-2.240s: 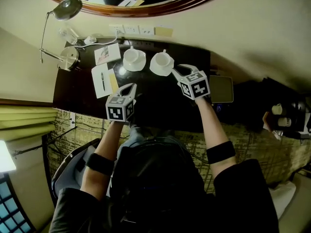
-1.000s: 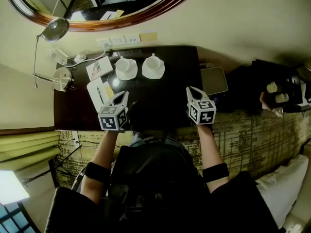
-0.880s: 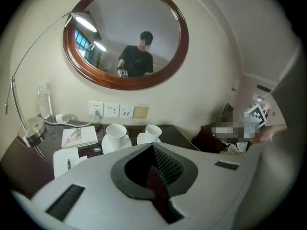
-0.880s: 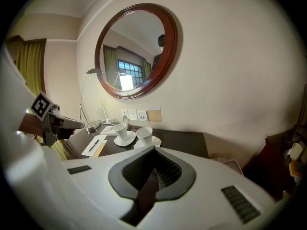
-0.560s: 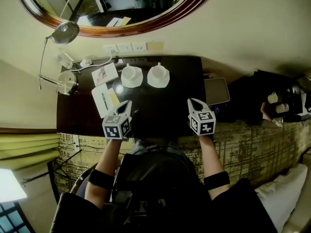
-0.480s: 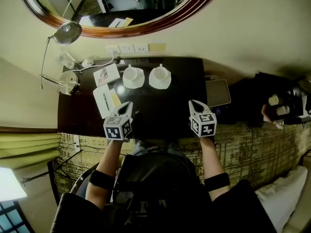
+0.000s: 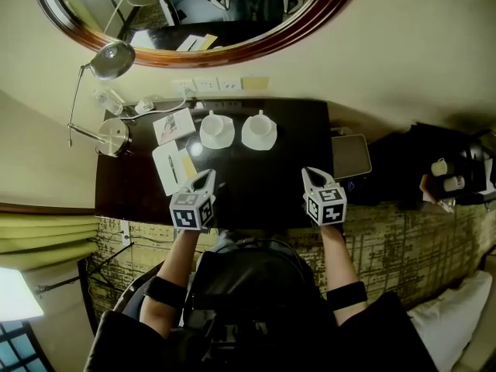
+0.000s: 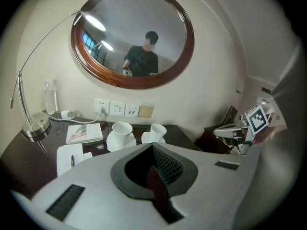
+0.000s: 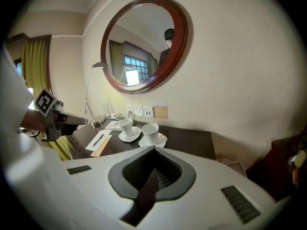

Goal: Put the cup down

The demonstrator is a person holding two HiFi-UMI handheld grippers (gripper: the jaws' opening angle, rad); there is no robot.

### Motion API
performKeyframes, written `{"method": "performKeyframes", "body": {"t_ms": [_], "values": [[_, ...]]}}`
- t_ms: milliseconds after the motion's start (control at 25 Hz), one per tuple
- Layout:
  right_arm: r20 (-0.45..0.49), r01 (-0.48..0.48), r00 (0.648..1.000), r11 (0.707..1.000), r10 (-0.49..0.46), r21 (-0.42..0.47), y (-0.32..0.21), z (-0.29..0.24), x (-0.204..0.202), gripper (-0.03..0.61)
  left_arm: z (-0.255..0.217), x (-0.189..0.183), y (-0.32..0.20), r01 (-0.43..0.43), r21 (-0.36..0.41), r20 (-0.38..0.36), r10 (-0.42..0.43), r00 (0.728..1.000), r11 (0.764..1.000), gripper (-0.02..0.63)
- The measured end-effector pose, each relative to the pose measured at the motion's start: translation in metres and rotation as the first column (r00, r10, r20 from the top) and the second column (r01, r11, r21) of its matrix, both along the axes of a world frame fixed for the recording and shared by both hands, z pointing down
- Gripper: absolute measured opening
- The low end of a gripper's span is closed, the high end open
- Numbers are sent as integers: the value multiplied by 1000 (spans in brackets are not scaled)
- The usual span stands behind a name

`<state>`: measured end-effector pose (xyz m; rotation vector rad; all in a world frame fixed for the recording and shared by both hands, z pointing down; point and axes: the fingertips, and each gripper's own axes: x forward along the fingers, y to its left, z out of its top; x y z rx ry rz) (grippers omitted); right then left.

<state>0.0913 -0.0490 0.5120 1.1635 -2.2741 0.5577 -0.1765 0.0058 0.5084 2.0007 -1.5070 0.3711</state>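
Observation:
Two white cups stand on saucers at the back of the dark desk (image 7: 271,184): the left cup (image 7: 217,129) and the right cup (image 7: 259,130). Both also show in the left gripper view, left cup (image 8: 122,129) and right cup (image 8: 158,130), and in the right gripper view, left cup (image 9: 125,125) and right cup (image 9: 150,130). My left gripper (image 7: 208,174) hovers near the desk's front edge, shut and empty; its own view shows the left gripper (image 8: 153,150) closed. My right gripper (image 7: 308,173) hangs level with it at the right, shut and empty, well short of the cups, and the right gripper (image 9: 154,153) is closed in its own view.
A notepad with a pen (image 7: 169,167) and a booklet (image 7: 173,125) lie left of the cups. A chrome lamp (image 7: 112,136) and a bottle (image 7: 108,99) stand at the far left. Wall sockets (image 7: 208,84) and a round mirror (image 7: 194,22) sit behind. A flat grey tray (image 7: 351,156) lies right of the desk.
My right gripper has drawn back from the right cup to the desk's front edge; the cup stays on its saucer. Over the last second both grippers have held almost still.

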Motion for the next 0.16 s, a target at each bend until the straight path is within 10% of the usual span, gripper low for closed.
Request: {"method": "performKeyframes", "body": {"t_ms": [160], "values": [[2, 8, 1000, 1000, -8, -4, -2, 1, -1, 0, 3, 0, 0, -1, -11, 0, 1, 1000, 1000, 0]]}}
